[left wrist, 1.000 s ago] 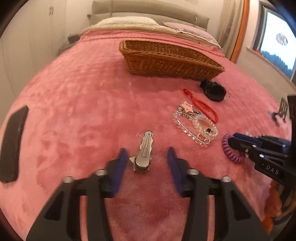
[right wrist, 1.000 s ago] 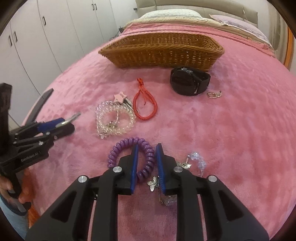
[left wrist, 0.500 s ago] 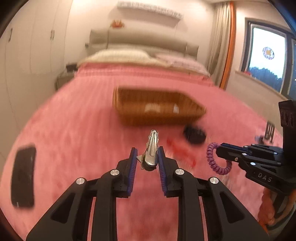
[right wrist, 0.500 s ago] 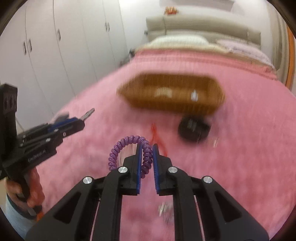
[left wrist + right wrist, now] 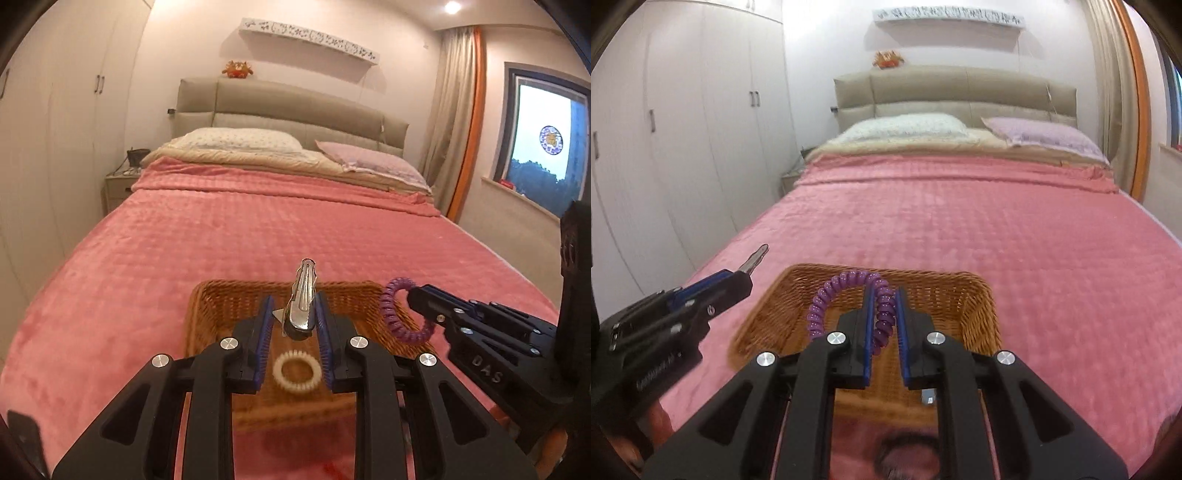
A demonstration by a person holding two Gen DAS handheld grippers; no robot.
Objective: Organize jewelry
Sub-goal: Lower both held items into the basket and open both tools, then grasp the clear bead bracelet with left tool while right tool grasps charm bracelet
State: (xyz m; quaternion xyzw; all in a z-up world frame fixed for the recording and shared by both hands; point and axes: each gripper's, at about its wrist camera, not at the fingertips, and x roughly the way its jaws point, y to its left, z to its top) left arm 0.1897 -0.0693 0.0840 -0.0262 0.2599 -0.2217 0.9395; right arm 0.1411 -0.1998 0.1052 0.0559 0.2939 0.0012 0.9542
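I work over a bed (image 5: 258, 236) covered by a pink blanket (image 5: 960, 221), in a bedroom with white wardrobes (image 5: 683, 147) along my left, a padded headboard (image 5: 295, 110) and two pillows at the far end, and a curtained window (image 5: 543, 147) on my right. A nightstand (image 5: 118, 188) stands at the far left corner of the bed.

The blanket stretches bare and wide from the basket to the pillows, and to both sides of it up to the bed's edges. A dark flat thing lies blurred on the blanket at the bottom of the right view; I cannot tell what it is.

The wicker basket (image 5: 207, 314) sits on the blanket just below both my tools. Inside it lies a white coil ring (image 5: 295, 373) on the bottom, and a small dark piece shows near the right wall in the right view.

My left gripper (image 5: 293, 317) has its fingers clamped on the silver hair clip (image 5: 301, 295), which stands upright above the basket. My right gripper (image 5: 884, 314) has its fingers pressed together on the purple coil hair tie (image 5: 849, 291), whose loop arches to the left over the basket's inside. The two tools hang side by side, near each other but apart.
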